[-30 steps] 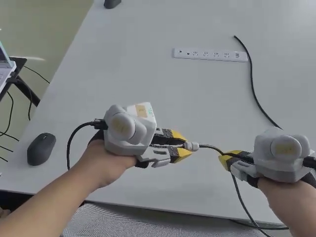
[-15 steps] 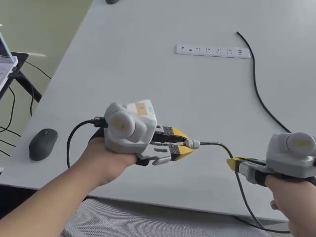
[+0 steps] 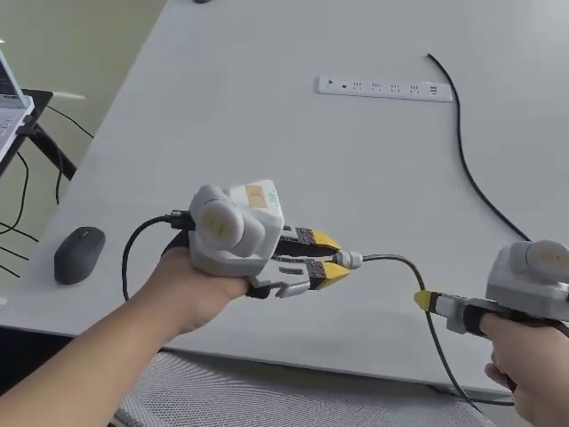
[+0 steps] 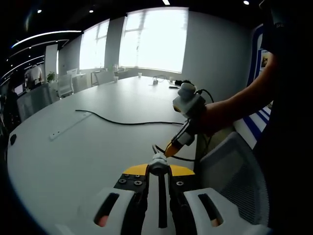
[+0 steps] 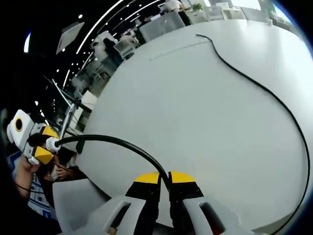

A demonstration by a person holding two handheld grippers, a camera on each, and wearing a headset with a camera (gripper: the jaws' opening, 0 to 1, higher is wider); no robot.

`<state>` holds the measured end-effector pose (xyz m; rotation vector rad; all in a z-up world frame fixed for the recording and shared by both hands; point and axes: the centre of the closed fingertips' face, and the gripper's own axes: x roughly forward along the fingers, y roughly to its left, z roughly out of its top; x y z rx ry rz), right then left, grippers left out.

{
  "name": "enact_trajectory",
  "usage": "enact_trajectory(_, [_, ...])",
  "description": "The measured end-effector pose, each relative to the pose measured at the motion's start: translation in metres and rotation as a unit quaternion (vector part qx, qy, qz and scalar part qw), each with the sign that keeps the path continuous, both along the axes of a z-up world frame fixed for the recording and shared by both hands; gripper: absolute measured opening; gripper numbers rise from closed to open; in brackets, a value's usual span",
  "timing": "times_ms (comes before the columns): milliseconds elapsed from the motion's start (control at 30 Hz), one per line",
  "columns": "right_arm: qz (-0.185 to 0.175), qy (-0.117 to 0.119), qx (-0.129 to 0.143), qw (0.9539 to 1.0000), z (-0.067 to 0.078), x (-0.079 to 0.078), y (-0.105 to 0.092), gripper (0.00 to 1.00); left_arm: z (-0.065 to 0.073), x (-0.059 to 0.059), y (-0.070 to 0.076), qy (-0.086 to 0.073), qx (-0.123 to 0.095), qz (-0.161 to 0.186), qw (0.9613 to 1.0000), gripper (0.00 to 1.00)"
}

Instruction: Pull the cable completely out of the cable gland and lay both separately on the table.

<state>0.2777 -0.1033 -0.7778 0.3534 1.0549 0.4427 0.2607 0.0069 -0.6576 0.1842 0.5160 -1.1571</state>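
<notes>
We noted the left gripper (image 4: 159, 174) clamped on the gland (image 4: 158, 163), cable (image 5: 122, 143) seated in it, both above the table (image 3: 267, 133). Right gripper (image 5: 164, 177) pinched the cable farther along. Head view added a power strip (image 3: 384, 88) and mouse (image 3: 79, 254).

This is an open-plan office or meeting room: a long white conference table (image 3: 267, 133) carries a power strip (image 3: 384, 88) and a computer mouse (image 3: 78, 255), with a laptop (image 3: 9, 93) just off its edge. In the left gripper view, tall bright windows (image 4: 154, 39), recessed ceiling lights (image 4: 44, 36) and office chairs (image 4: 63, 85) (one grey mesh seat (image 4: 234, 166) close by) surround it.
</notes>
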Motion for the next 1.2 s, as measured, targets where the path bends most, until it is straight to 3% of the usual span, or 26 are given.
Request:
enact_trajectory(300, [0.024,-0.028,-0.016,0.9992,0.006,-0.002,0.001,0.00,0.003,0.003,0.000,0.000,-0.002,0.003,1.0000,0.15])
enact_trajectory(500, [0.054,-0.060,-0.037,0.9961,0.007,0.003,-0.001,0.00,0.003,0.007,-0.001,-0.001,-0.001,0.005,1.0000,0.15])
enact_trajectory(600, [0.076,-0.082,-0.058,0.9920,0.009,0.004,-0.001,0.00,0.004,0.008,-0.001,-0.003,-0.001,0.005,1.0000,0.15])
enact_trajectory(733, [0.110,-0.083,-0.085,0.9868,0.007,0.000,0.000,0.00,0.005,0.010,0.000,-0.004,0.000,0.006,1.0000,0.15])
enact_trajectory(833, [0.131,-0.104,-0.102,0.9806,0.007,0.003,0.001,0.00,0.005,0.012,0.002,-0.005,0.000,0.011,0.9999,0.15])
enact_trajectory(933, [0.135,-0.103,-0.100,0.9804,0.005,0.003,0.001,0.01,0.005,0.012,0.004,-0.005,0.002,0.014,0.9999,0.15])
enact_trajectory(1033, [0.141,-0.103,-0.099,0.9796,0.004,0.003,0.000,0.08,0.006,0.014,0.007,-0.005,0.001,0.018,0.9998,0.15])
enact_trajectory(1100, [0.151,-0.117,-0.108,0.9757,0.007,0.005,-0.001,0.13,0.006,0.015,0.007,-0.006,0.000,0.020,0.9998,0.15])
enact_trajectory(1133, [0.167,-0.135,-0.122,0.9691,0.011,0.007,-0.002,0.14,0.005,0.015,0.007,-0.006,0.001,0.020,0.9998,0.15])
enact_trajectory(1200, [0.183,-0.166,-0.126,0.9609,0.023,0.010,0.001,0.18,0.005,0.015,0.007,-0.006,0.002,0.018,0.9998,0.15])
